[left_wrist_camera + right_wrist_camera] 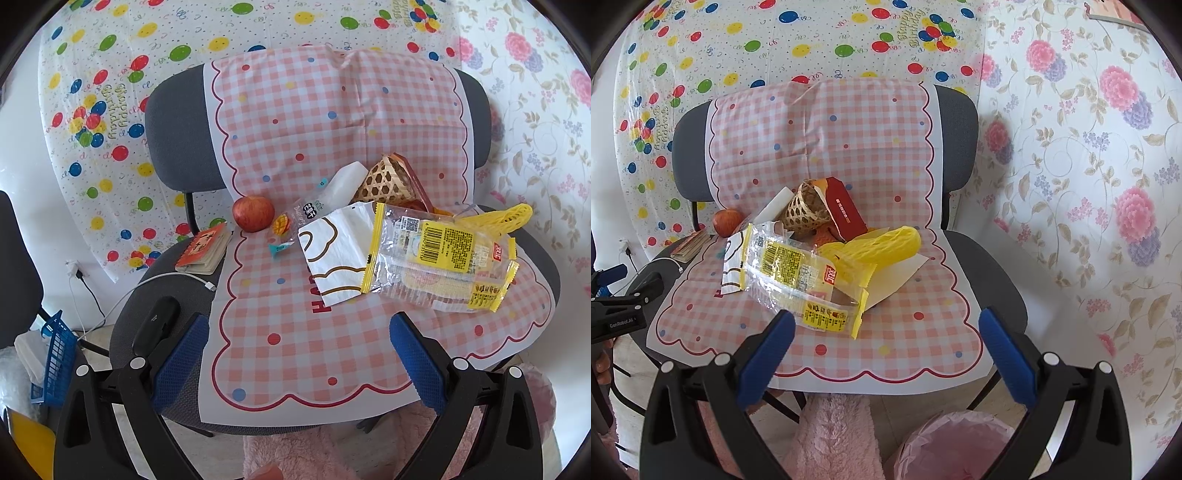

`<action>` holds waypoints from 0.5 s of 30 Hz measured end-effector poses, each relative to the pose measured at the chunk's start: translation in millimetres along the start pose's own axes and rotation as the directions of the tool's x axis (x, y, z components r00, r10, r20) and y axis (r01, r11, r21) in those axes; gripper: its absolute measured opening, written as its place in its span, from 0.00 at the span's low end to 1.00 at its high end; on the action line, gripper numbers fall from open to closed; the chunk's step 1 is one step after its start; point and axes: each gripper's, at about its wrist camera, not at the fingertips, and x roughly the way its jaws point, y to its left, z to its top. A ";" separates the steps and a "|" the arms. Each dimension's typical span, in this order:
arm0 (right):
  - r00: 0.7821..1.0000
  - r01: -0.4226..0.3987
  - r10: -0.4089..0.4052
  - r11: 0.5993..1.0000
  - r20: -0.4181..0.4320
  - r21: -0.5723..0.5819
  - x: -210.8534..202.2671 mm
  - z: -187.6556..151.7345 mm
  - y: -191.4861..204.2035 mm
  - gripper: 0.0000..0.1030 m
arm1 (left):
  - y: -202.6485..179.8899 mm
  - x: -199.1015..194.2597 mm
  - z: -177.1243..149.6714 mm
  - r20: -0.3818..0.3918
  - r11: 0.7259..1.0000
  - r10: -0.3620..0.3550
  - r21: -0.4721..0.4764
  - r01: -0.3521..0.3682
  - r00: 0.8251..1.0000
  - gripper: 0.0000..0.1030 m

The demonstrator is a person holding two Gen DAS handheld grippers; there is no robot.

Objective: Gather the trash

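Left wrist view: we see our left gripper (299,354) spread wide with nothing between its blue pads, held over the front of a grey chair (173,122) draped in a pink checked cloth (295,122). Red letters at the cloth's fold read "HA", the rest being covered. On the seat lies a clear-and-yellow snack wrapper (439,258) bearing a barcode, a QR code and a red logo too small for us to read. It overlaps a white paper sheet with brown outlines (332,251). Behind these stand a woven bamboo basket (384,181), a red apple (253,212) and a small clear packet printed "Dried" (303,218). A small notebook (203,249) lies at the seat's left edge, near a black device (157,325).

Right wrist view: our right gripper (886,332) is likewise wide and empty, its left pad just beside the wrapper's near end. A red carton (846,210) leans against the basket, and yellow netting (882,243) lies across white paper. The balloon backdrop (812,40) reads "Happy Birthday". A pink-lined bin (956,443) sits below the seat. The left tool's body shows "GenRobot.AI".
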 end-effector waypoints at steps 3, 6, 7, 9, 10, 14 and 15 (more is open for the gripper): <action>1.000 0.001 -0.001 1.000 -0.001 -0.001 -0.1 0.1 -0.1 0.94 | 0.0 0.0 0.1 -0.001 1.000 -0.001 0.001 0.001 1.000 0.94; 1.000 0.000 0.000 1.000 -0.001 0.001 -0.4 0.1 -0.6 0.94 | 0.1 0.0 0.2 -0.001 1.000 -0.001 0.001 0.001 1.000 0.94; 1.000 0.000 0.000 1.000 0.000 0.001 -0.5 -0.1 -0.7 0.94 | 0.1 0.0 0.1 -0.001 1.000 0.000 0.000 0.000 1.000 0.94; 1.000 -0.001 0.001 1.000 -0.001 0.000 -0.4 0.5 -1.7 0.94 | 0.0 -0.1 0.1 0.000 1.000 0.000 0.001 0.000 1.000 0.94; 1.000 0.000 0.000 1.000 -0.001 0.001 -0.4 0.3 -1.5 0.94 | 0.0 -0.1 0.1 -0.001 1.000 0.000 0.000 0.000 1.000 0.94; 1.000 -0.001 0.001 1.000 0.004 0.001 -0.5 -0.2 -0.9 0.94 | 0.0 -0.1 0.1 -0.002 1.000 -0.001 0.001 0.001 1.000 0.94; 1.000 0.000 0.000 1.000 0.005 0.000 -0.5 -0.3 -1.2 0.94 | -0.1 -0.1 0.1 -0.002 1.000 0.000 0.001 0.000 1.000 0.94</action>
